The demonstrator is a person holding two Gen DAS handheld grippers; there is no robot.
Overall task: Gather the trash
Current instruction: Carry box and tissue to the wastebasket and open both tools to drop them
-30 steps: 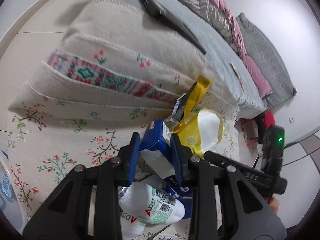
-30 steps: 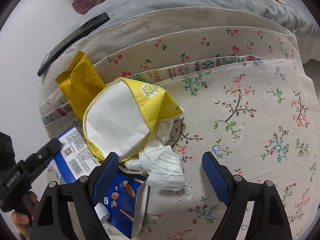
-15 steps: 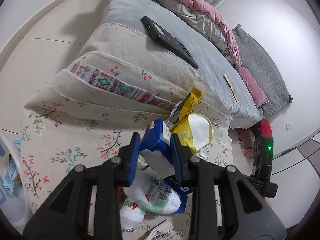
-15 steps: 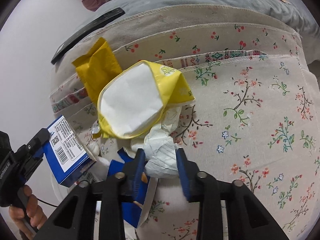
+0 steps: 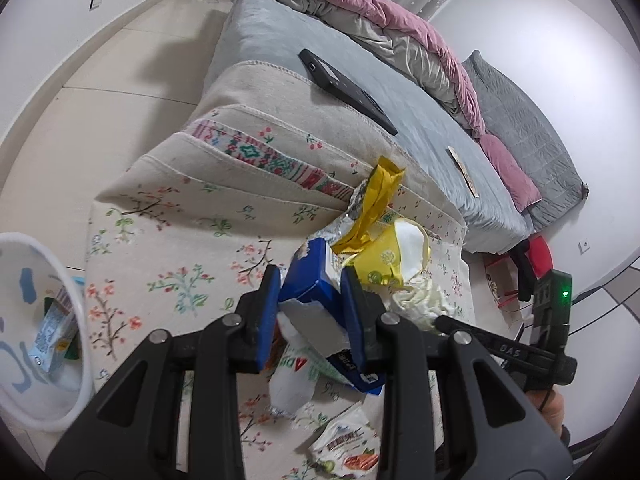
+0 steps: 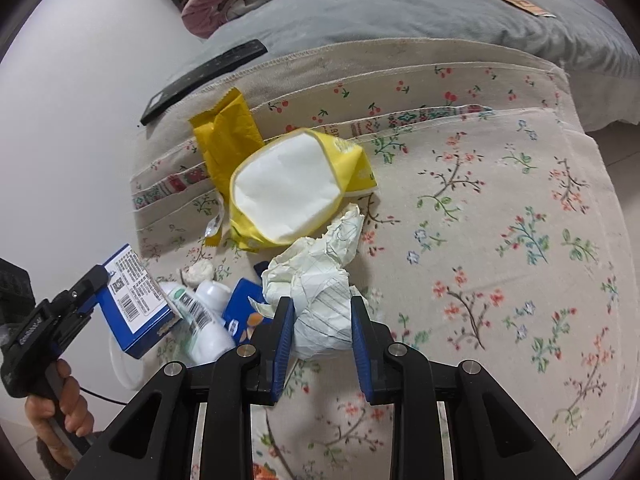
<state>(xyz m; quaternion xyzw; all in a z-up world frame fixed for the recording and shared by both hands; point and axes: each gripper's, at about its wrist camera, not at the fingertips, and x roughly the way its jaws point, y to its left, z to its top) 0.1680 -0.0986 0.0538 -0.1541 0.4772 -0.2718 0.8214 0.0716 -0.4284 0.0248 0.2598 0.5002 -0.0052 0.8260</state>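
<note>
We have the crumpled paper pinched tight between the blue pads of the right gripper, low in the right wrist view, over the flowered cloth; the blue carton sits clamped in the left gripper, its jaws narrowed onto the box; just beyond the paper we see the yellow pack with its white face up, and a yellow wrapper on its far left; a white bottle lies near left of the paper, beside a flattened blue pack; on the far left a black remote rests on the grey bed; at the left edge of the left wrist view, a white bin holds wrappers.
</note>
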